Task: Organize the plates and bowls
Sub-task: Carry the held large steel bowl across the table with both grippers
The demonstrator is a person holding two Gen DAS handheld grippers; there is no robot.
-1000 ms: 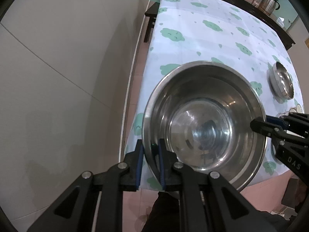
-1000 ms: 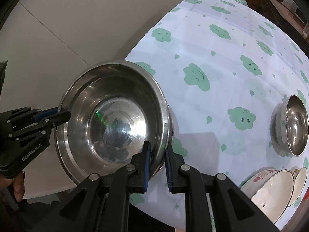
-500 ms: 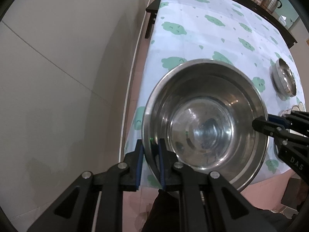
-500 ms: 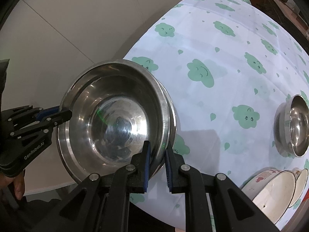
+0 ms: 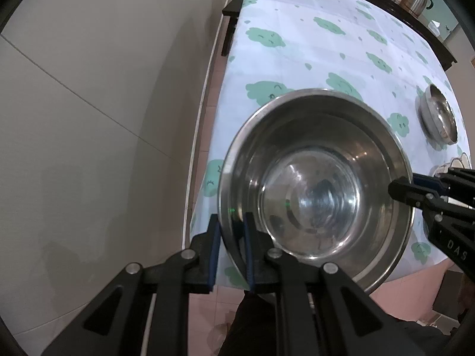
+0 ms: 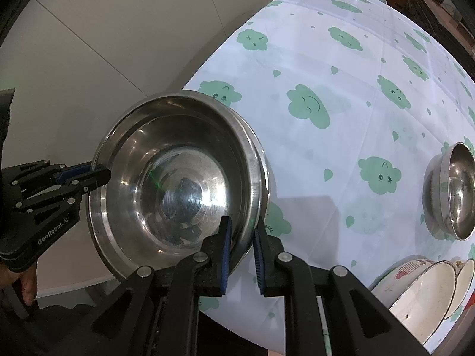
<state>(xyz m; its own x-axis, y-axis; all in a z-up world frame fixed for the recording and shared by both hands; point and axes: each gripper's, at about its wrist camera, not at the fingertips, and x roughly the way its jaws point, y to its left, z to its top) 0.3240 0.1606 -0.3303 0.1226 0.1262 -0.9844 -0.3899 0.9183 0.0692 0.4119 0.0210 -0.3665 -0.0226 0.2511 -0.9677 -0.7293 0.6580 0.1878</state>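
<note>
**Cloud-print surface, big steel bowl held over its corner**

Cloud-print surface (image 6: 371, 59) sits under a large steel bowl (image 6: 178, 178). Left gripper (image 5: 231, 249) and right gripper (image 6: 241, 249) jaws pinch opposite rims. Small steel bowl (image 6: 454, 190) sits well beyond it.

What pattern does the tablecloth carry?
White tablecloth printed with green smiling clouds and small green drops; clearest in the right wrist view.

Both wrist views look closely into one steel bowl (image 5: 314, 190) from opposite rims.
</note>
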